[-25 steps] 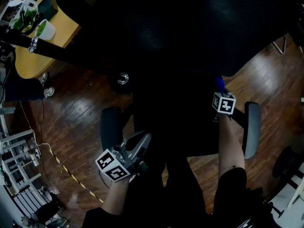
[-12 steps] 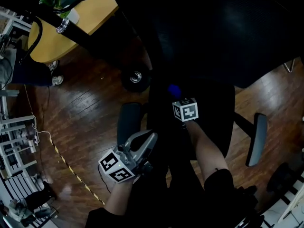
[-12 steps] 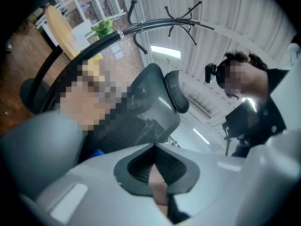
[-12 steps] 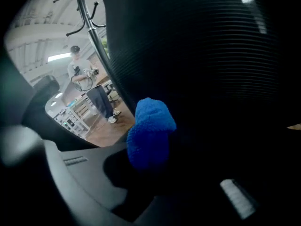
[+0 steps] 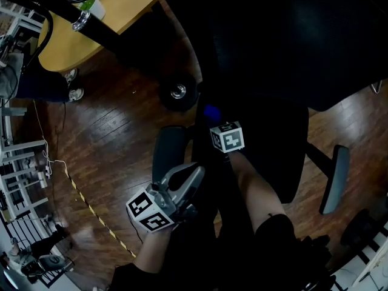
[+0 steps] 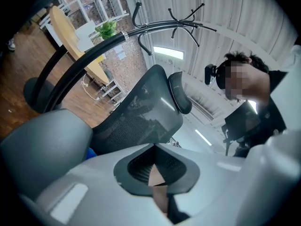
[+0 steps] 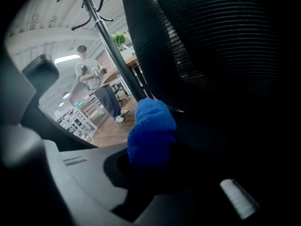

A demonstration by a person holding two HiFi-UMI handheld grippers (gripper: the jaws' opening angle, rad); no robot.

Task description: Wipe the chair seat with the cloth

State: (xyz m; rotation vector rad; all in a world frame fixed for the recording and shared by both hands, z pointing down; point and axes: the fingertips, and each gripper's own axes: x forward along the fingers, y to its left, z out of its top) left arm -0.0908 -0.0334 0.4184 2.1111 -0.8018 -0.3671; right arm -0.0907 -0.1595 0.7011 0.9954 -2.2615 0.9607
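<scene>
A black office chair fills the head view, its dark seat (image 5: 270, 156) below the mesh backrest (image 5: 273, 41). My right gripper (image 5: 215, 123) is over the seat's left part, shut on a blue cloth (image 5: 211, 111). In the right gripper view the cloth (image 7: 150, 131) bulges out between the jaws of the right gripper (image 7: 153, 171), against the dark seat and mesh back. My left gripper (image 5: 193, 176) hangs beside the chair's left armrest (image 5: 168, 150), jaws together with nothing in them. The left gripper (image 6: 156, 149) looks up at the mesh backrest (image 6: 136, 112).
The chair's right armrest (image 5: 334, 177) stands out at the right. A caster (image 5: 177, 91) sits on the wooden floor behind the seat. A wooden table (image 5: 103, 23) and a black coat-stand pole (image 5: 112, 38) are at the upper left. Striped tape (image 5: 91, 211) crosses the floor.
My right gripper has carried the blue cloth leftwards across the seat, from near the right armrest to the seat's left side. The left gripper has stayed by the left armrest.
</scene>
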